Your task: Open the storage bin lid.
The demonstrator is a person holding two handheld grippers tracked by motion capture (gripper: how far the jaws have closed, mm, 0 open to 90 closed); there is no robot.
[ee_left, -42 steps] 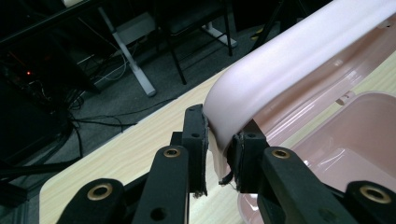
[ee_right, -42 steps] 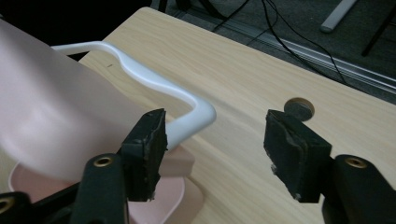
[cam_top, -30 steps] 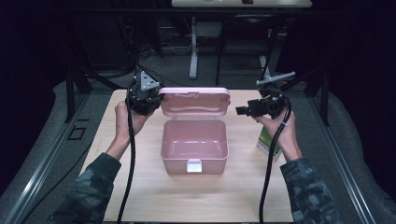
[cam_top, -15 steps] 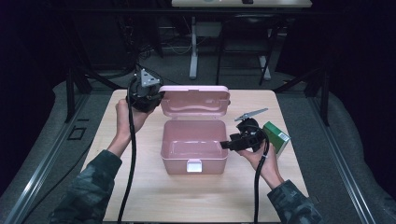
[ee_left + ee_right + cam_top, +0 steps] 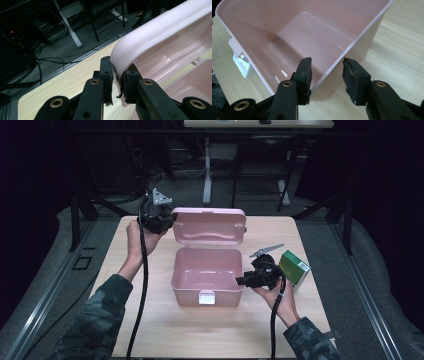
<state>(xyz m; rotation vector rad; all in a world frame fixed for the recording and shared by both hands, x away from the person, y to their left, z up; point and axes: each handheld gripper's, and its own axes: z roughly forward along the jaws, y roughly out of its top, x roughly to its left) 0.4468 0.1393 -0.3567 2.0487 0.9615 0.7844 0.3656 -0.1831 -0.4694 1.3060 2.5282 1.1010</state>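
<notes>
An open pink plastic box (image 5: 186, 292) stands mid-table, its lid (image 5: 209, 226) raised upright at the back. My left gripper (image 5: 167, 220) is shut on the lid's left corner; in the left gripper view its pads (image 5: 107, 75) pinch the rounded pink lid edge (image 5: 140, 42). My right gripper (image 5: 241, 281) reaches in from the right at the box's right wall. Its jaws have just been closing and straddle that wall (image 5: 342, 56), one pad (image 5: 305, 75) inside and one outside with a gap beside it. The box interior (image 5: 312, 37) is empty.
A small green carton (image 5: 294, 268) lies on the wooden table (image 5: 150, 330) just right of my right hand. A white latch (image 5: 206, 297) sits on the box's front wall. Dark floor, cables and desk legs lie beyond the table's far edge.
My right gripper came down and left from above the green carton to the box's right wall, and its jaws narrowed around it. The left gripper stayed on the lid.
</notes>
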